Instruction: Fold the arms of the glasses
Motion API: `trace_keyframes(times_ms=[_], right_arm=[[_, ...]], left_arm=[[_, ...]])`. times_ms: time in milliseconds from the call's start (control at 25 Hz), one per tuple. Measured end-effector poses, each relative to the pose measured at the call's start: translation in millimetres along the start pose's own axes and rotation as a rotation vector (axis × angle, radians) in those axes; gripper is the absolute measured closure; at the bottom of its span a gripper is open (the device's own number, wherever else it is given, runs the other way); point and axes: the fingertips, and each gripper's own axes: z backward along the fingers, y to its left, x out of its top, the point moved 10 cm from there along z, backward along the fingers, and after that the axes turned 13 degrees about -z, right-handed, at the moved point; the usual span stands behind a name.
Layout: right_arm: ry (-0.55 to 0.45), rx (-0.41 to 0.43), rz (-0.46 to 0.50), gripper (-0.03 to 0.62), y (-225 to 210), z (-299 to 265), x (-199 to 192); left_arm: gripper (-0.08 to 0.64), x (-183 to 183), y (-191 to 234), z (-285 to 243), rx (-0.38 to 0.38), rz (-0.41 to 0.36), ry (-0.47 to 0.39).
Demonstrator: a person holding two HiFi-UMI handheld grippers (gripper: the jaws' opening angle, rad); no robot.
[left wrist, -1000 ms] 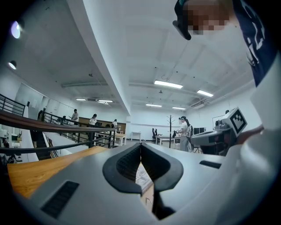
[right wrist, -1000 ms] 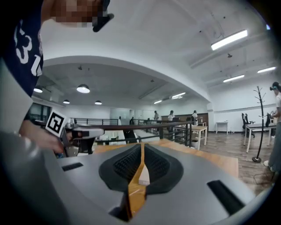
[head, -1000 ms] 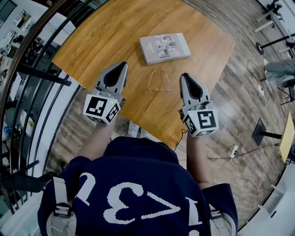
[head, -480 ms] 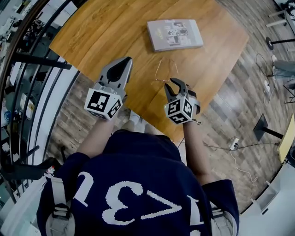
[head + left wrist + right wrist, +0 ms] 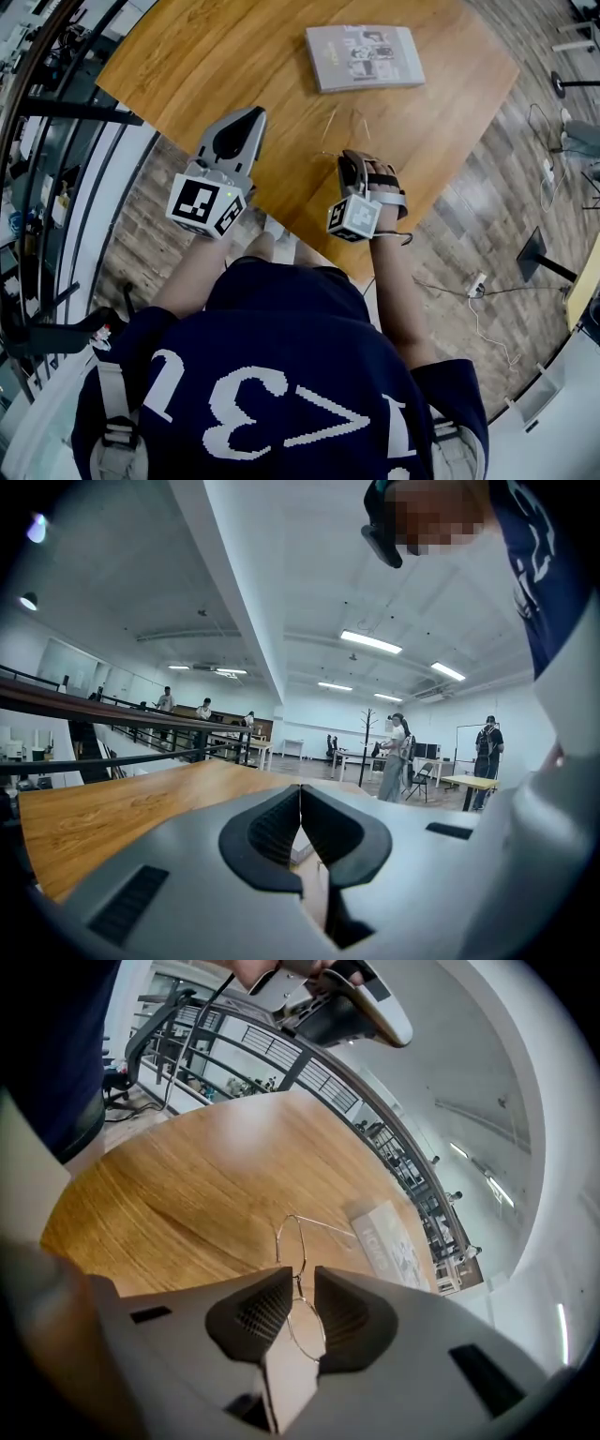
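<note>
A: Left gripper point(image 5: 300, 791)?
B: Pinched together, nothing in it. Sits at 9 o'clock of the glasses point(image 5: 291, 1241).
A: Right gripper point(image 5: 301, 1277)?
B: Narrow gap, closing. Glasses' bridge is between the pads, no squeeze yet.
A: Glasses where?
B: Flat on the wooden table point(image 5: 187, 75), arms unfolded, 6 o'clock of the book point(image 5: 364, 56).

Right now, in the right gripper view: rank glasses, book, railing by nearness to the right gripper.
1. glasses, between the closing jaws of the right gripper
2. book, farther along the table, to the right
3. railing, farthest, beyond the table's far edge
</note>
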Motion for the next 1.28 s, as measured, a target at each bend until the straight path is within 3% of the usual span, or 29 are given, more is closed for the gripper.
trace_keyframes(times_ms=[120,320,680,720,800,840,1000,1120,1280], right_arm=[[-0.01,-0.002,0.006,0.542,0.5,-0.1,-1.6],[-0.077,-0.008,-0.006,0.557,-13.3,17.5,5.9],[-0.192,0.024,0.088,0.558,-36.7,71.1,23.8],[-0.199,0.024,0.109,0.558,-37.6,76.3,26.6],[-0.214,0.018,0.142,0.558,-38.0,85.4,31.8],[-0.222,0.015,0.154,0.558,-37.7,89.7,34.0],[-0.247,0.006,0.181,0.558,-36.6,100.9,40.8],[-0.257,0.003,0.192,0.558,-35.8,103.8,43.6],[-0.258,0.008,0.2,0.558,-33.7,103.5,45.2]], left_arm=[[0.545,1.7,0.0,2.7,-0.004,0.001,-0.001],[0.543,-0.8,-1.1,0.3,-0.065,0.023,0.013],[0.54,-10.6,-16.4,-28.5,-0.282,0.146,0.102],[0.514,-12.3,-18.8,-33.9,-0.314,0.164,0.118],[0.38,-16.3,-24.4,-45.0,-0.383,0.211,0.155],[0.373,-18.2,-27.2,-49.7,-0.415,0.232,0.174],[0.377,-22.6,-32.2,-60.7,-0.514,0.311,0.202],[0.505,-23.2,-32.0,-62.6,-0.561,0.362,0.198],[0.515,-24.7,-32.1,-62.5,-0.582,0.388,0.194]])
